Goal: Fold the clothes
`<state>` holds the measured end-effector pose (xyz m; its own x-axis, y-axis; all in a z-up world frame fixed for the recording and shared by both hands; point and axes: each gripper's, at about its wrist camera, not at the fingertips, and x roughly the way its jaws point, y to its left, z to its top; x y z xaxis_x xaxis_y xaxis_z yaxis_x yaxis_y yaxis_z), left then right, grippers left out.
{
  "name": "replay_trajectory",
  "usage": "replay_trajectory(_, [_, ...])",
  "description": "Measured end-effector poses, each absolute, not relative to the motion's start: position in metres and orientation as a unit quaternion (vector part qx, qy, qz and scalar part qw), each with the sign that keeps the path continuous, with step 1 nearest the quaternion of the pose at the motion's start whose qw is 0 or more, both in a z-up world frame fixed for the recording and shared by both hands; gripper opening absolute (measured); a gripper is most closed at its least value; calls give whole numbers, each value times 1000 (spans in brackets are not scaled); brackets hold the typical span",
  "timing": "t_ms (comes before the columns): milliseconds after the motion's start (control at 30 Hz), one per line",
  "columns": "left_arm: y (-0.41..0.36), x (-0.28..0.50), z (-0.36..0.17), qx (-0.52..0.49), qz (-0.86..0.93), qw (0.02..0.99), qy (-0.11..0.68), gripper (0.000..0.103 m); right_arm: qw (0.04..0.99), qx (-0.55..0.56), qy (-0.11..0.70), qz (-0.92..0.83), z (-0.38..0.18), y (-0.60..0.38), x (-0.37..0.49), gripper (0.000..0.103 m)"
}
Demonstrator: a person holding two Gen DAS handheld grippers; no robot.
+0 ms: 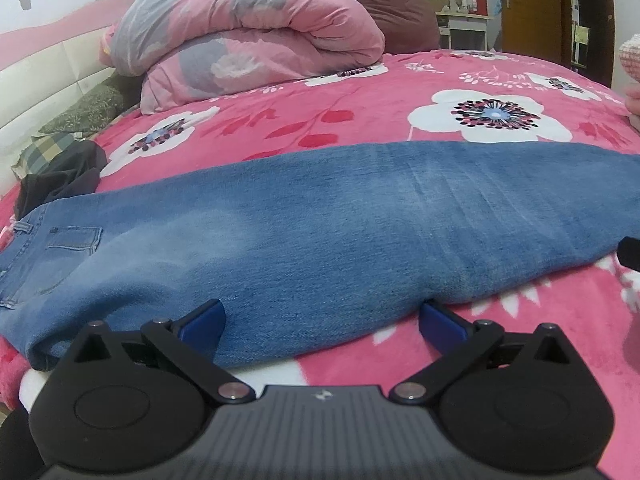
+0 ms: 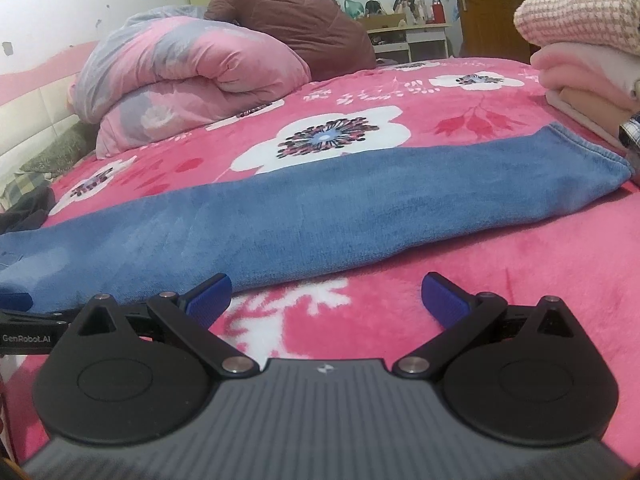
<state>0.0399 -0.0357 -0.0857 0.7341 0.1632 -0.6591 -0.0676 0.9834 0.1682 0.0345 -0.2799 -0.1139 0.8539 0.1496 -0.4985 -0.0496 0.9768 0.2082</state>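
A pair of blue jeans (image 1: pixel 320 232) lies flat across the pink flowered bed, folded lengthwise, waist and back pocket at the left, legs running right. My left gripper (image 1: pixel 322 316) is open at the near edge of the jeans, its blue fingertips either side of the denim edge. In the right wrist view the same jeans (image 2: pixel 320 208) stretch to their hem at the right. My right gripper (image 2: pixel 326 292) is open just in front of the jeans' near edge, over bare blanket, holding nothing. The left gripper's tip (image 2: pixel 16 300) shows at the far left.
A rolled pink and grey duvet (image 1: pixel 240 36) and a brown padded coat (image 2: pixel 288 12) sit at the back of the bed. Folded pink and knitted clothes (image 2: pixel 588 48) are stacked at the right. Dark clothing (image 1: pixel 60 180) lies by the white headboard at the left.
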Motion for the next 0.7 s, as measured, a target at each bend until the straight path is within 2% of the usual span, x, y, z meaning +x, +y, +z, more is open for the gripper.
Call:
replay_trajectory(400, [-35, 45, -82, 65, 63, 923, 374, 103, 956, 59, 285, 40, -114, -270, 39, 102])
replay_trajectory(700, [-37, 44, -83, 61, 69, 922, 376, 103, 957, 71, 276, 46, -115, -275, 37, 102])
